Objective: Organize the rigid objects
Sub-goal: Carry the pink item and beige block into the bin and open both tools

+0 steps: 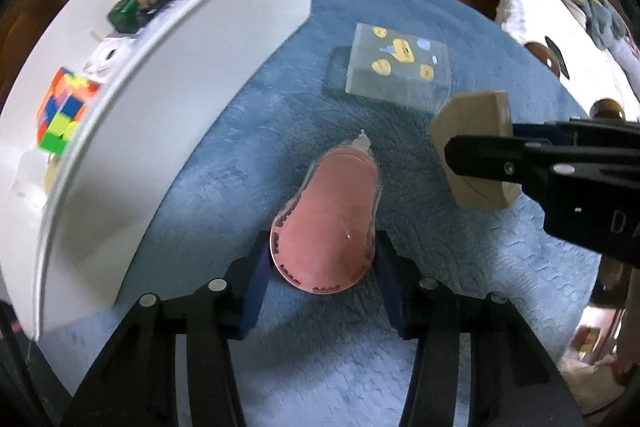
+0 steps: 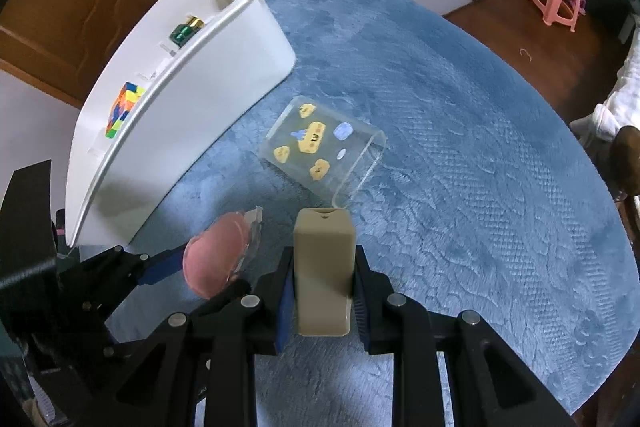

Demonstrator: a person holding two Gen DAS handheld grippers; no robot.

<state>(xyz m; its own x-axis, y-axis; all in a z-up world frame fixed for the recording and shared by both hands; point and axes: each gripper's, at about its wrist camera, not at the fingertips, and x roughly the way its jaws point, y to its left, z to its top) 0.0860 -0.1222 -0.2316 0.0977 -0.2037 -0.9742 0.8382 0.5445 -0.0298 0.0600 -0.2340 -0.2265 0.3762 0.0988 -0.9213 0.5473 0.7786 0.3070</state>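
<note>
Pink tape dispenser between left hand-held gripper fingers.

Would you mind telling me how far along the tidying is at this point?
Done: a multicoloured puzzle cube and a green block sit in the white plastic bin. In hand: the left hand-held gripper clamps a pink correction-tape dispenser; the right hand-held gripper clamps a beige block. Left: the clear patterned case on the blue cloth.

You get soft, even daylight — strong fisheye bending, dark corners, and slight blur on the white bin.
</note>
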